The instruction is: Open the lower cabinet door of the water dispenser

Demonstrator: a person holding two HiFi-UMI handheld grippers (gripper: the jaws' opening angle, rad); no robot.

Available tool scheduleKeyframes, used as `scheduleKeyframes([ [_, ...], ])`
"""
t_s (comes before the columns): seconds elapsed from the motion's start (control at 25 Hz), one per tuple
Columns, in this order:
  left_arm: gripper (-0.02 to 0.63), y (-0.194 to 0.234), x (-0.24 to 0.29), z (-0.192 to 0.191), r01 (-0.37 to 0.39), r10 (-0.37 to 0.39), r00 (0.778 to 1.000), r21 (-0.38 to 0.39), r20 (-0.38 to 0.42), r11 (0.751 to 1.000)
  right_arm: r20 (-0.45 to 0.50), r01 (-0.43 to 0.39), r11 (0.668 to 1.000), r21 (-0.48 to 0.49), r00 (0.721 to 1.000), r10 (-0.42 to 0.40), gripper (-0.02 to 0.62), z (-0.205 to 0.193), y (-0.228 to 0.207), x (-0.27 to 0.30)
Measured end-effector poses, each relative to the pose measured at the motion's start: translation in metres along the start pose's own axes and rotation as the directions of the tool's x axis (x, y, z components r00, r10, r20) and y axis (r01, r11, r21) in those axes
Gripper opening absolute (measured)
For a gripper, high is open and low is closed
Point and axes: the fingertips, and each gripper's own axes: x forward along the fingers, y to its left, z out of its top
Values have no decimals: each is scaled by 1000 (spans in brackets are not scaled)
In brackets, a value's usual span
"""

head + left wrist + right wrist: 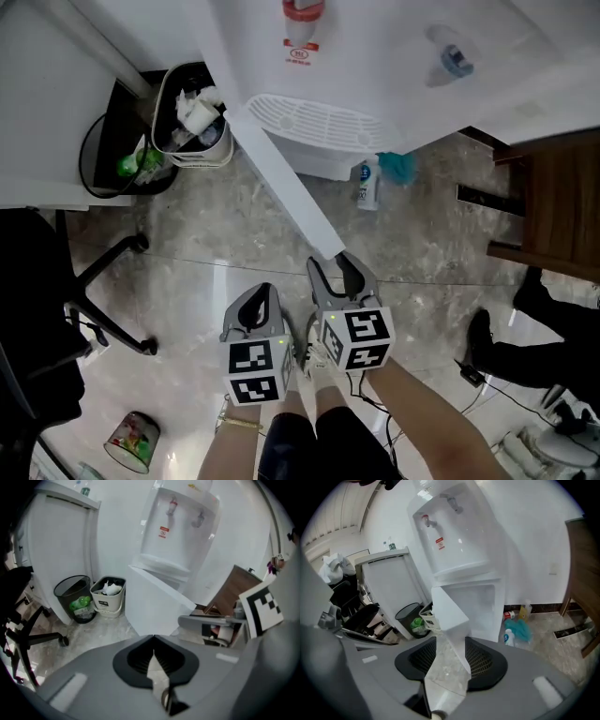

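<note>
Left gripper (152, 641): fingers closed tip to tip, nothing between.
Right gripper (449, 645): fingers apart, free edge of door (281, 183) between them, close to right-hand pad, floor showing on other side.
Door: plain white slab, swung wide open, running back toward 11 o'clock to dispenser (319, 56).
Cabinet (483, 604): open, white inside.
Bin (192, 131) at 10 o'clock.

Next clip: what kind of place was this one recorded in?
Most likely an office or workplace corner. A white water dispenser stands against the wall, a black wheeled office chair sits to its left, and a white waste bin and a black waste bin stand beside the dispenser.
</note>
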Motion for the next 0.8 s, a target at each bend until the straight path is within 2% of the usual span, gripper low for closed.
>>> scheduleKeyframes([
  [0.2, 6, 37, -19, -14, -47, 48, 999, -45, 17, 998, -56, -114, 994, 7, 992, 114, 154, -19, 60, -1],
  [0.44, 6, 80, -36, -26, -111, 114, 993, -101, 22, 989, -103, -248, 967, -53, 965, 241, 140, -32, 128, 11],
  [0.68, 6, 89, -43, -32, -121, 125, 992, -116, 25, 986, -130, -258, 963, -76, 960, 247, 138, -39, 147, 16],
  [0.8, 6, 79, -43, -29, -101, 104, 994, -108, 26, 989, -139, -233, 971, -51, 965, 224, 84, -38, 138, 6],
])
